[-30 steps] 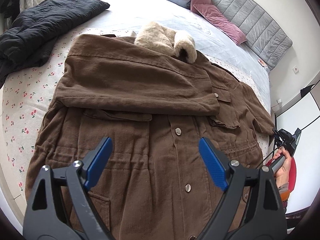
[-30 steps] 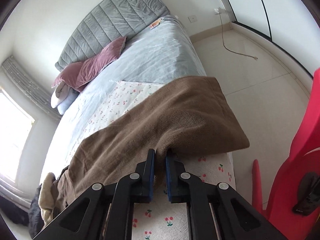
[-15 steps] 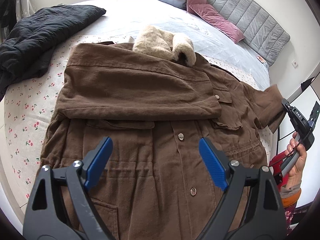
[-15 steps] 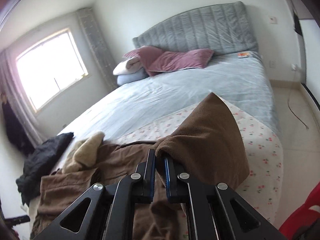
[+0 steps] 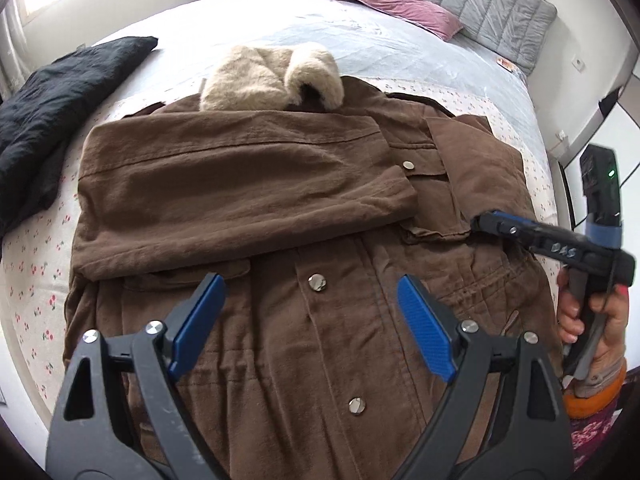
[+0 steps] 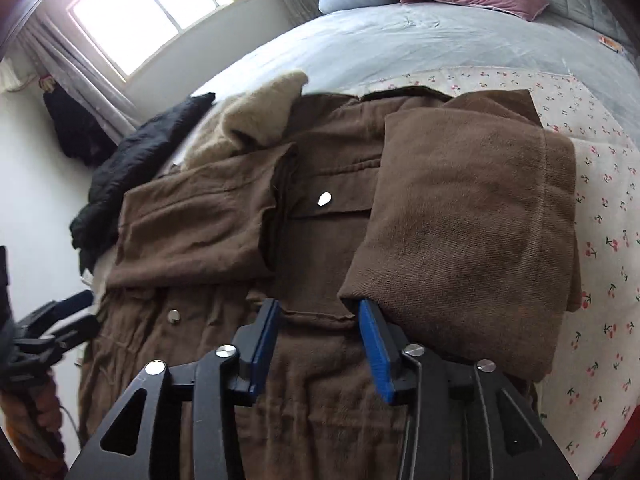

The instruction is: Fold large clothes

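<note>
The big brown coat point(image 5: 312, 264) lies flat on the bed point(image 5: 400, 44), front side up, right under both of my claws. Its shiny snaps point(image 5: 316, 282) run in a line down the middle. One sleeve point(image 5: 240, 208) is folded across the chest, just past the tips of my left claw. The other sleeve point(image 6: 472, 216) is folded over on the other side, and its cuff end sits right at the tip of my right claw. The fluffy tan collar point(image 5: 272, 76) is at the top of the coat, far ahead of my claws.

My left claw point(image 5: 312, 316) hangs over the coat with its blue pads point(image 5: 424, 332) wide apart. Nothing is between them and they touch nothing.

My right claw point(image 6: 318, 340) is opening its jaws now. Its right pad point(image 6: 374, 344) is just at the edge of the sleeve cuff. Only the flat coat shows in the gap between the two pads, so it is not pinching the cloth. From my left claw's camera I see my right hand point(image 5: 596, 316) holding that claw off to the right.

A black jacket point(image 5: 52, 96) lies bunched up on the bed, far off to the left of the coat. Pink pillows point(image 5: 392, 4) and a grey headboard point(image 5: 480, 4) are far ahead, past the collar. A bright window point(image 6: 152, 12) is up on the left wall.
</note>
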### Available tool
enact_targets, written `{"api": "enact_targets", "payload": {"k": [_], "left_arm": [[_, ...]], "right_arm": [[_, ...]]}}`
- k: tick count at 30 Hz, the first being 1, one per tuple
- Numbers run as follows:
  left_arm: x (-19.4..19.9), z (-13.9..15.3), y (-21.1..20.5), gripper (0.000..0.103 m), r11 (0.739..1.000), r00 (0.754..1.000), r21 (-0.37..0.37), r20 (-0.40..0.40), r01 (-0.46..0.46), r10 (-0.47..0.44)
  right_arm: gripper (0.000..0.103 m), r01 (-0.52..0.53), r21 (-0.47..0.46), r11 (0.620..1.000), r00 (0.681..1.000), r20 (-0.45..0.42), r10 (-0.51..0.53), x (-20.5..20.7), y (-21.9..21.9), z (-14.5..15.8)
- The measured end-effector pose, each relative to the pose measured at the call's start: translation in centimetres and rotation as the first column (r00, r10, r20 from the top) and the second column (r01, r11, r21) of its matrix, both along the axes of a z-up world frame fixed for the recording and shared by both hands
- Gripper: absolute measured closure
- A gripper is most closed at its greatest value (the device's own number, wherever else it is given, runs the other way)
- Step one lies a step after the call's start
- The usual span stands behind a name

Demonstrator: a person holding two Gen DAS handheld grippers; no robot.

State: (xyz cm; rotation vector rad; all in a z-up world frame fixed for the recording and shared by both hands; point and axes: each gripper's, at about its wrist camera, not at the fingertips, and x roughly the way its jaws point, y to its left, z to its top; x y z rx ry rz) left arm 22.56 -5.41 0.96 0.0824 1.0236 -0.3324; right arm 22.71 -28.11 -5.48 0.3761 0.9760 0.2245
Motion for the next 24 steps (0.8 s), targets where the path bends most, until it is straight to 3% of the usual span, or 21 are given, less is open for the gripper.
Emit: {"api": "enact_targets", "payload": {"k": [2, 5, 9, 12, 16, 21, 22, 23, 24], "left_arm": [[0.0, 0.1, -2.1, 0.015, 0.998, 0.998, 0.031, 0.029, 0.049, -0.050], [-0.2, 0.1, -5.9, 0.015, 0.986, 0.986, 0.064, 0.060, 0.151, -0.155], [-0.6, -0.5, -11.5, 0.015, 0.949, 0.947, 0.107, 0.096, 0.297, -0.307], [-0.6, -1.2, -15.4, 0.015, 0.913, 0.907, 0.156, 0.137, 0.377, -0.398], [-1.0, -2.2, -19.6, 0.015, 0.843, 0.828, 0.209, 0.180, 0.495, -0.531], [-1.2, -3.9, -24.3, 0.015, 0.751, 0.741, 0.227, 0.145, 0.620, -0.655], [-1.1, -4.3, -25.1, 0.018, 0.739, 0.731, 0.236, 0.138, 0.631, -0.668], [-1.0, -4.8, -25.6, 0.033, 0.736, 0.731, 0.250, 0.130, 0.630, -0.670], [-0.6, -5.2, -26.1, 0.055, 0.737, 0.738, 0.257, 0.112, 0.625, -0.665]], "right_arm": [[0.039, 0.024, 0.037, 0.999, 0.997, 0.073, -0.027, -1.8, -1.6, 2.6], [0.036, 0.101, 0.017, 0.995, 0.985, 0.136, -0.102, -3.7, -4.2, 4.7], [0.036, 0.244, -0.010, 0.970, 0.965, 0.101, -0.242, -4.6, -8.4, 4.1], [0.036, 0.309, -0.044, 0.950, 0.951, 0.047, -0.307, -4.5, -10.7, 2.7], [0.036, 0.354, -0.012, 0.935, 0.935, 0.007, -0.354, -4.9, -13.5, 1.5], [0.036, 0.385, 0.011, 0.923, 0.923, -0.028, -0.385, -5.0, -14.7, 0.4], [0.036, 0.386, 0.015, 0.923, 0.922, -0.033, -0.385, -4.9, -14.7, 0.3], [0.036, 0.387, 0.017, 0.922, 0.922, -0.036, -0.386, -4.8, -14.6, 0.2], [0.036, 0.385, 0.019, 0.923, 0.922, -0.037, -0.385, -4.7, -14.6, 0.2]]}}
